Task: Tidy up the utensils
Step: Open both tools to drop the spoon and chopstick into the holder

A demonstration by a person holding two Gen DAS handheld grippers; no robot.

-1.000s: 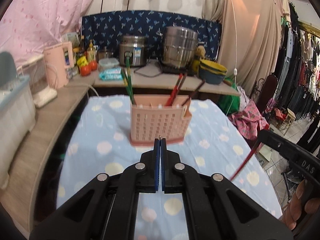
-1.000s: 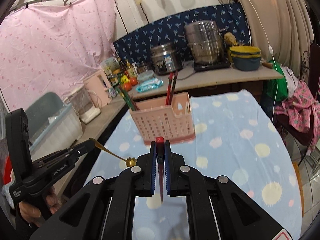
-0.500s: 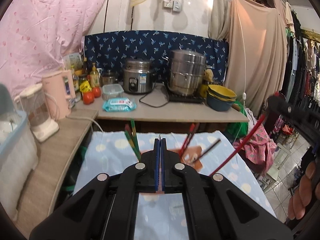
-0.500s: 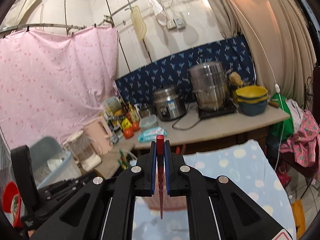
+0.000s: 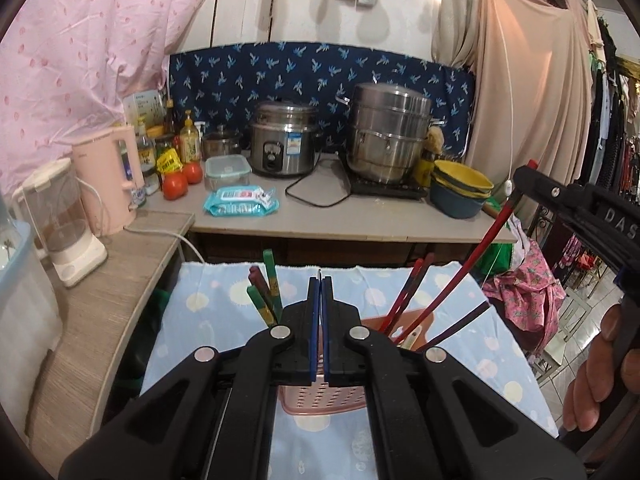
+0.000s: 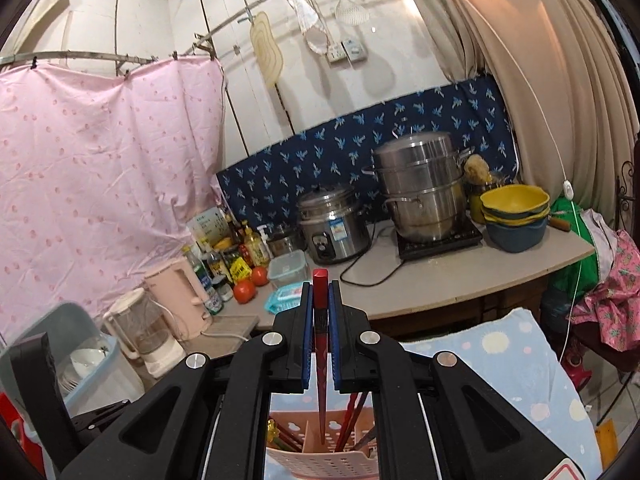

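Note:
A pink slotted basket stands on the blue spotted cloth, just under both grippers. Green chopsticks stick up from its left compartment, red chopsticks and a dark one from the right. My left gripper is shut on the thin handle of a gold spoon, whose bowl shows over the basket's left side. My right gripper is shut on a red chopstick. It hangs point down into the basket. The left wrist view shows that chopstick slanting down from the right gripper.
Beyond the table runs a counter with a rice cooker, a steel steamer pot, stacked bowls, tomatoes, bottles and a wipes pack. A pink kettle and blender stand left. Clothes hang at the right.
Both grippers rose and moved forward over the basket, which went from ahead of the jaws to beneath them. The red chopstick's tip now hangs inside the basket.

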